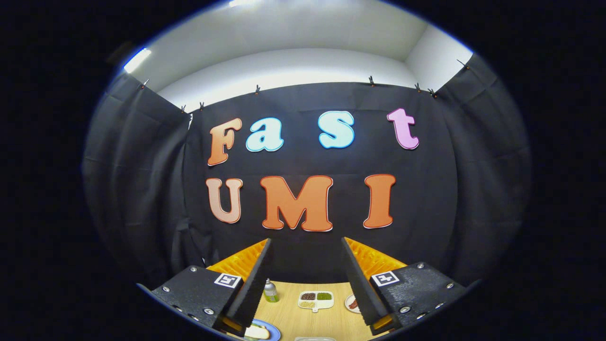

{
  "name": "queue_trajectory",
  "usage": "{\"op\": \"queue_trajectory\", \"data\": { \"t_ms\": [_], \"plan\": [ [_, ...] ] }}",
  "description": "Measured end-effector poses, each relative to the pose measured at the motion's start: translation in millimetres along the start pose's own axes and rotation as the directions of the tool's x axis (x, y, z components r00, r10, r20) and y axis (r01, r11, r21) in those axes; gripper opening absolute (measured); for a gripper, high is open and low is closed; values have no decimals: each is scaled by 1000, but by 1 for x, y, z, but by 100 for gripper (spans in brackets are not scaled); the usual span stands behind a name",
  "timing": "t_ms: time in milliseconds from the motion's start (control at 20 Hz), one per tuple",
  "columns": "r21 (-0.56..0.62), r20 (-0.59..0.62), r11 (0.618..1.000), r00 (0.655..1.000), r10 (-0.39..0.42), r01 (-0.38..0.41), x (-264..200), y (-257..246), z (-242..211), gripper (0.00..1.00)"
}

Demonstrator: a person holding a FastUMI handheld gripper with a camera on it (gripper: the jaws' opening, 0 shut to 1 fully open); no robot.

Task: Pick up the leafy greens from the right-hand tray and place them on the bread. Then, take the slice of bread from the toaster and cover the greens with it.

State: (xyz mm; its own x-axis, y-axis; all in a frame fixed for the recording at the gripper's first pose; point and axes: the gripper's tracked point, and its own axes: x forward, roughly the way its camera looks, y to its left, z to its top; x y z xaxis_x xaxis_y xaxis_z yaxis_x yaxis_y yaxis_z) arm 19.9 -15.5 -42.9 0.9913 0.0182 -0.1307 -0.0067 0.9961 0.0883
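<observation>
Barely begun, by the look: two-finger gripper (pixel 306 279) spread wide, empty, held high above pale wooden table (pixel 303 317). Blue-rimmed plate with bread (pixel 259 331) below left finger; greens (too small) unidentifiable.

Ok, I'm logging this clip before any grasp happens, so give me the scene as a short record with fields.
hand-held gripper: fingers open, raised above the table, holding nothing
table: light wood, below and beyond the fingers
divided dish: white, between the fingers, far side of the table, dark, green and pale fillings
bottle: small, by the left finger
blue-rimmed plate: near the left finger, something pale on it
leafy greens: too unclear to tell
</observation>
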Motion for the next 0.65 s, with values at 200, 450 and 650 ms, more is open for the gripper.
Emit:
{"op": "queue_trajectory", "data": {
  "t_ms": [200,450,650],
  "plan": [
    [-2,20,1000,1000,-15,16,-6,-4,13,91],
    [-43,21,998,998,-55,55,-14,-16,15,96],
    [-65,19,994,996,-91,92,-18,-29,18,97]
  ]
}}
